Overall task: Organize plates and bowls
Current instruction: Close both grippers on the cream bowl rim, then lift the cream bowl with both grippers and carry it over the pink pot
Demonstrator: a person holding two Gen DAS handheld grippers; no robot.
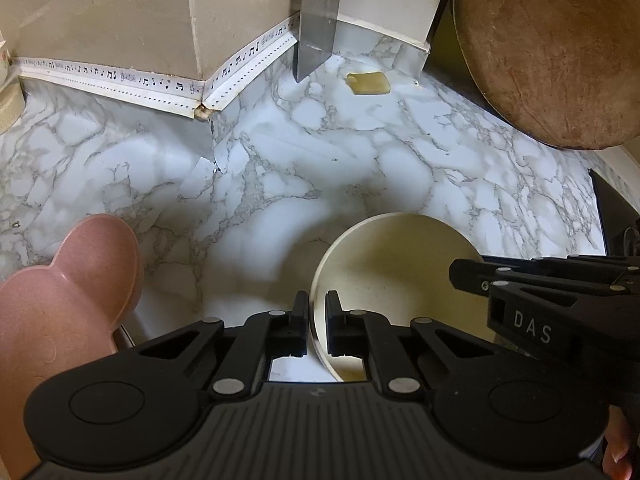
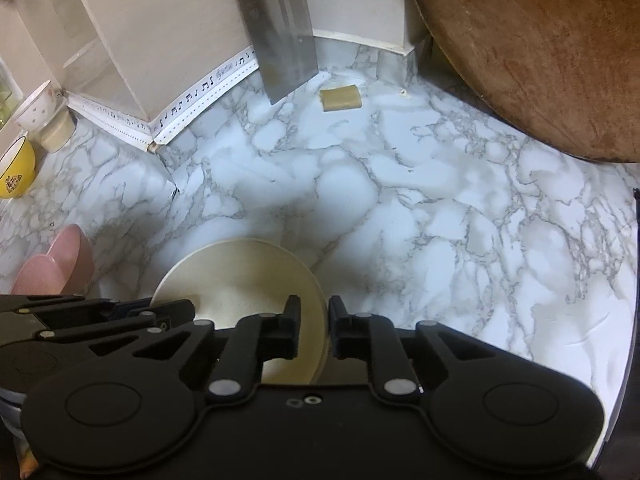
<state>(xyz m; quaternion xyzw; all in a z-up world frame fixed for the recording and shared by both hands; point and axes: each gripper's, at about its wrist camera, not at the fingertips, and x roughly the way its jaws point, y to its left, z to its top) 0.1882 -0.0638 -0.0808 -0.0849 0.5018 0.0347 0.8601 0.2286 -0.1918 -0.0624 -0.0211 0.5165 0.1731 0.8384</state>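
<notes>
A cream bowl (image 1: 400,280) is held over the marble counter (image 1: 260,168) by both grippers. My left gripper (image 1: 318,316) is shut on the bowl's left rim, one finger inside and one outside. My right gripper (image 2: 315,328) is shut on the right rim of the same bowl (image 2: 240,280). The right gripper also shows at the right of the left wrist view (image 1: 480,280). A pink bear-shaped plate (image 1: 68,296) lies at the left; it also shows in the right wrist view (image 2: 56,268).
A round wooden board (image 1: 552,48) leans at the back right. A cleaver blade (image 2: 280,32) hangs by the wall above a small yellow sponge (image 2: 340,98). A yellow bowl (image 2: 16,172) and a white cup (image 2: 34,108) stand at the far left.
</notes>
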